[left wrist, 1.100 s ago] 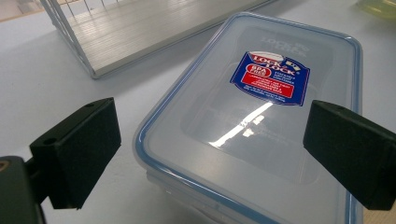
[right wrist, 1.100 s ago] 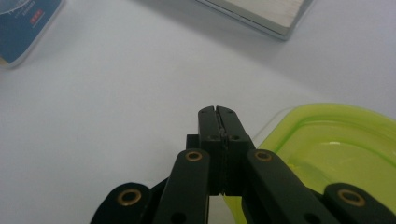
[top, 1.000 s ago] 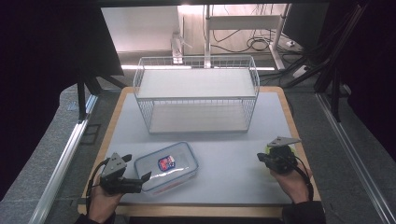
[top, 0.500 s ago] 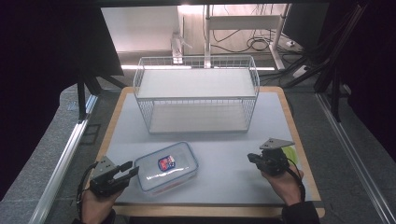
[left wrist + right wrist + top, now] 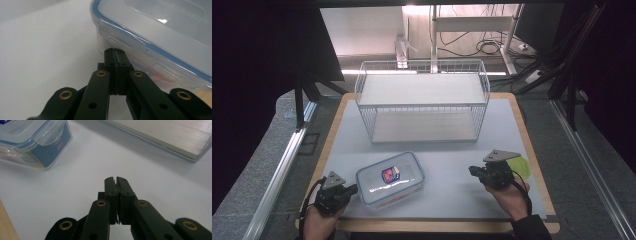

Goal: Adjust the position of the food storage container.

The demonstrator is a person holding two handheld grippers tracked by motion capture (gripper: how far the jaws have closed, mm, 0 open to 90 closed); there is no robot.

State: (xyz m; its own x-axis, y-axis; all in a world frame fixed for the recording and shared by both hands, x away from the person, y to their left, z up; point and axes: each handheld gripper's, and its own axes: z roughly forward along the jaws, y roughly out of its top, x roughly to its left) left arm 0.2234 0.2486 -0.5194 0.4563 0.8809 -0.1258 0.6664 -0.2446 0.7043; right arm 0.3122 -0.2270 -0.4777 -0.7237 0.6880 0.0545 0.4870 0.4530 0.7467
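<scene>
A clear plastic box (image 5: 390, 179) with a blue-sealed lid lies at the front left of the white mat, with a small red and blue item (image 5: 390, 174) inside. My left gripper (image 5: 354, 189) sits just left of the box. Its jaws have just been closing and now meet with nothing between them. In the left gripper view the shut tips (image 5: 115, 51) stand close to the box's side wall (image 5: 150, 47); whether they touch it I cannot tell. My right gripper (image 5: 472, 171) rests at the front right, shut and empty, pointing toward the box (image 5: 37, 142) across bare mat, its tips (image 5: 116, 179) pressed together.
A white wire basket (image 5: 422, 100) with a flat tray floor (image 5: 172, 135) stands at the back middle of the mat. A round green thing (image 5: 522, 165) lies just right of the right gripper. The wooden table edge (image 5: 532, 150) frames the mat.
The left gripper's jaws, open beside the box a second ago, have shut. The right gripper has slid a little left and toward the front, uncovering more of the green thing.
</scene>
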